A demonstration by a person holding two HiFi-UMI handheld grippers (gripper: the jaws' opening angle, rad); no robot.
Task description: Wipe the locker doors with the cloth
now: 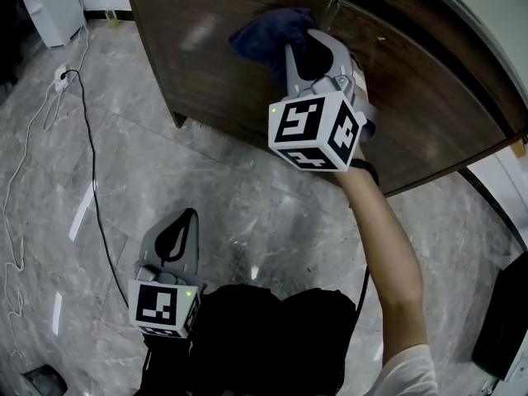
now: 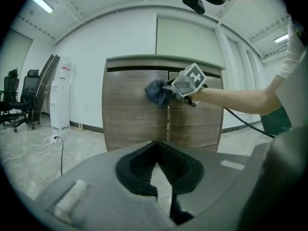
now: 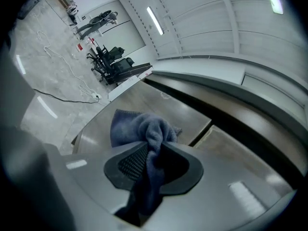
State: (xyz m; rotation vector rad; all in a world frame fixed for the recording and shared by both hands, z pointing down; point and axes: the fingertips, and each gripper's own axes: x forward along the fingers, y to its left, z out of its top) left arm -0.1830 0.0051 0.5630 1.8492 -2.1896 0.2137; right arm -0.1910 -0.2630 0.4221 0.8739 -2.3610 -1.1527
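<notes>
Your right tongs (image 3: 153, 154) are clenched on the cloth (image 3: 144, 126), a dark blue, fuzzy bunch that bulges out ahead of the tips. It presses on the locker's left door (image 1: 206, 56), high up and just beside the seam (image 2: 168, 117). The right door (image 2: 195, 126) lies across that seam, to the right of the cloth. Your left tongs (image 2: 155, 146) are closed on nothing, low and well apart from the locker, so the wiping likely falls to the right tongs.

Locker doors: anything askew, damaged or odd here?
Nothing spilled or damaged. Only the seam between the two brown wood-grain locker doors shows a pale edge in the right gripper view, so one door may sit slightly ajar.
</notes>
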